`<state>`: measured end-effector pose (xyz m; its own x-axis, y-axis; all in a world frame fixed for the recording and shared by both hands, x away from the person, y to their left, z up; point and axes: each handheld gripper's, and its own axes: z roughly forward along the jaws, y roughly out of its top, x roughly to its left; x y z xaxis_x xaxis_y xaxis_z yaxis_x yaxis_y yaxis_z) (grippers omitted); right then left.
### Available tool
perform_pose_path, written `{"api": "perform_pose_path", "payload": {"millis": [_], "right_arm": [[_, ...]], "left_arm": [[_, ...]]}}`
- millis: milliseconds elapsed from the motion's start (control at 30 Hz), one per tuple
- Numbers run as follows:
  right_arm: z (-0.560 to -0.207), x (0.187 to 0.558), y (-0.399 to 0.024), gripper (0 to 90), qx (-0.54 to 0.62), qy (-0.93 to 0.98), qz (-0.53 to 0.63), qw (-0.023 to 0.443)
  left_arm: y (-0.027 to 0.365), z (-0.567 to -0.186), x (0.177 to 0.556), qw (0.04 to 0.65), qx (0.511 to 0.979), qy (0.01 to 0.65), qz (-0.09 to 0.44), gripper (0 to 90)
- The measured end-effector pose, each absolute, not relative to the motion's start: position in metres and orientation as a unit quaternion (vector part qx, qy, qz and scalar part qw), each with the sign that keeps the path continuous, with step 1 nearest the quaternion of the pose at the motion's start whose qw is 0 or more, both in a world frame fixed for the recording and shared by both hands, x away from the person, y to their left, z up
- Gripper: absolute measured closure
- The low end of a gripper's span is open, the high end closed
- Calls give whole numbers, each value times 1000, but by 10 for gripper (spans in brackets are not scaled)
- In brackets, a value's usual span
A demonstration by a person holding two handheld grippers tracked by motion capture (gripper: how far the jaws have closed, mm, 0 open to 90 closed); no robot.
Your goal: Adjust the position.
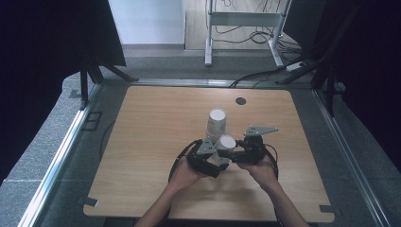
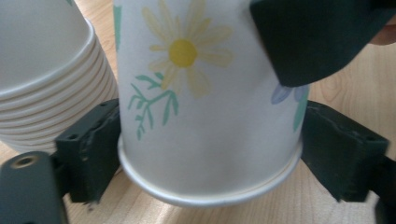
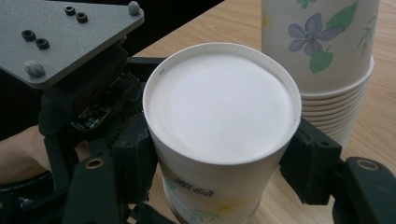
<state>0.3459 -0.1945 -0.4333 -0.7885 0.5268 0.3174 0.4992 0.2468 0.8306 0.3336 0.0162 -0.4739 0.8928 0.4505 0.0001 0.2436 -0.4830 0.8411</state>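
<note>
While my right gripper point(image 3: 219, 182) clamps the upturned white flowered paper cup point(image 3: 219, 135) | my left gripper point(image 2: 208, 154) has its jaws touching the rim | light, thin-walled, crushable: hold gently near the stiff rim | near table's point(image 1: 142, 189) front edge

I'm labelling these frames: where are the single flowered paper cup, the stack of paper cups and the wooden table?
Single flowered paper cup point(image 2: 205, 112), left gripper view, side wall.
Stack of paper cups point(image 3: 327, 65), right gripper view, outer cup.
Wooden table point(image 1: 156, 123), high view, bare top.

From up high I see the table point(image 1: 156, 142) evenly lit, soft and slightly hazy, with dark curtains swallowing both sides. Shadows under my hands are faint. In the left gripper view the cup point(image 2: 205, 107) is close and a touch soft; in the right gripper view its white base glares mildly.
</note>
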Motion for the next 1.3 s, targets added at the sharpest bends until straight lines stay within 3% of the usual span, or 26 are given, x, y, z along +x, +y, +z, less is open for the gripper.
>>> {"api": "perform_pose_path", "payload": {"millis": [633, 1300], "right_arm": [[-432, 347, -194, 302, 319, 798, 511, 14], [-426, 346, -197, 228, 299, 814, 498, 15]], "left_arm": [[22, -475, 334, 466, 859, 186, 105, 306], [28, -466, 334, 434, 882, 154, 101, 333]]}}
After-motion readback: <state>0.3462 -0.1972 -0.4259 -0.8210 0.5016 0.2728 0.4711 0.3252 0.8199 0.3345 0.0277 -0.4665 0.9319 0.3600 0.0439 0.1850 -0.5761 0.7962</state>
